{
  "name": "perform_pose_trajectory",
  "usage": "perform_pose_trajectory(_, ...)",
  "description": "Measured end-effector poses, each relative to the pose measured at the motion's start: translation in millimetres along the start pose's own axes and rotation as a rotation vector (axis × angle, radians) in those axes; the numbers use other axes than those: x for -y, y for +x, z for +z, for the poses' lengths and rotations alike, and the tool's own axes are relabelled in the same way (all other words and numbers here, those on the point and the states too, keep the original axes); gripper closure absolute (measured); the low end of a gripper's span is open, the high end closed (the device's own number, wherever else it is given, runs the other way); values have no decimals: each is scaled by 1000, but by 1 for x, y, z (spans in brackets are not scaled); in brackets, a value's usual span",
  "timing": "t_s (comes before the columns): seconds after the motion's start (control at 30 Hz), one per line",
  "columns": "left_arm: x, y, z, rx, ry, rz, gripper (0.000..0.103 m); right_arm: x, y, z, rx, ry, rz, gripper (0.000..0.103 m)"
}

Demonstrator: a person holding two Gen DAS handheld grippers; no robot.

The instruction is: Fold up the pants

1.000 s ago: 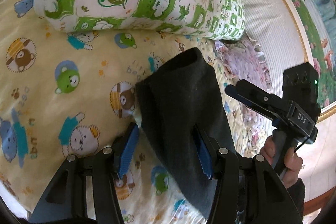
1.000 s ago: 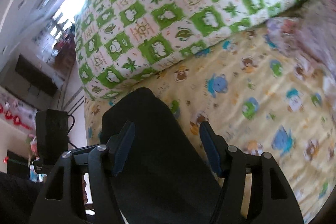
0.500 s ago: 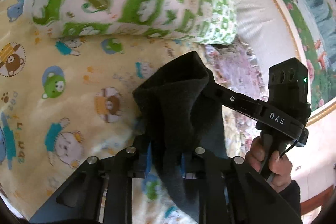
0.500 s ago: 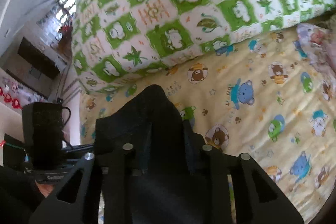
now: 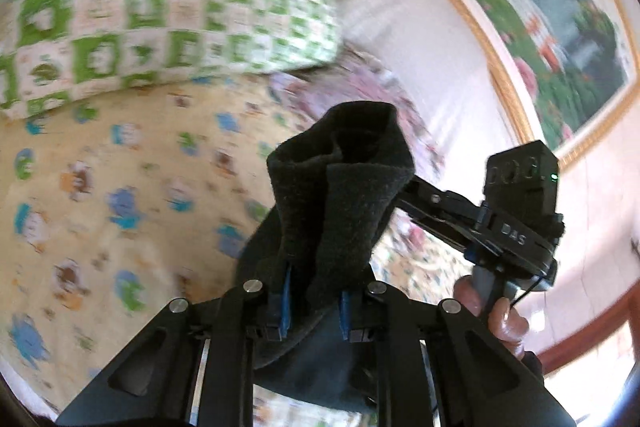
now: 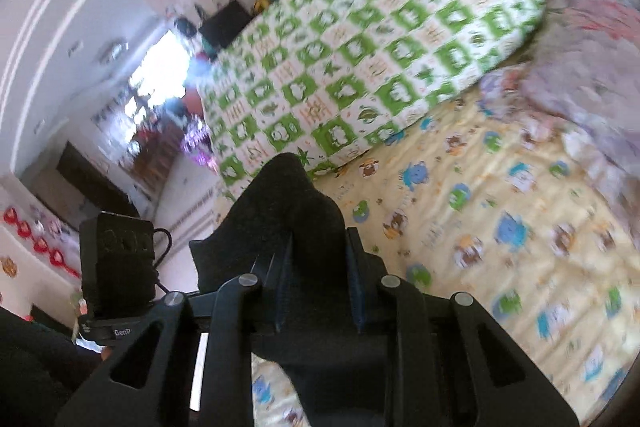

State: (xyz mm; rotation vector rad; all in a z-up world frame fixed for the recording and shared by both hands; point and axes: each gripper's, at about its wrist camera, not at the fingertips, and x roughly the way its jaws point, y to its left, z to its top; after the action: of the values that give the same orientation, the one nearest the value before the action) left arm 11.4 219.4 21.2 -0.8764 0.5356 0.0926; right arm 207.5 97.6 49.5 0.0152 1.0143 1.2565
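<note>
both grippers have the dark pants [image 5: 340, 195] pinched and raised clear of the yellow bear-print sheet [image 5: 100, 187]. the left gripper [image 5: 314, 311] clamps a bunched fold between its blue pads, and the right gripper [image 6: 320, 291] squeezes another part. the green checked pillow [image 6: 380, 67] lies beyond, blurred, probably touching the sheet.

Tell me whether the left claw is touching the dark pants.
Touching. The left wrist view shows the left claw with both blue pads pressed against a bunched fold of the dark pants, no gap on either side.
</note>
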Motion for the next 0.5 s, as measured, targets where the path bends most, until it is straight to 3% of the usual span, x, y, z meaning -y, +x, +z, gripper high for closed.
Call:
perform_pose_trajectory(0.23,63,19,-37,-70,134,-42,86,23,-67,-42,126,98,-34,77)
perform_pose_trajectory(0.5,99,36,-69,-144,214,-62,86,48,-119,-91,233,204,-41,77)
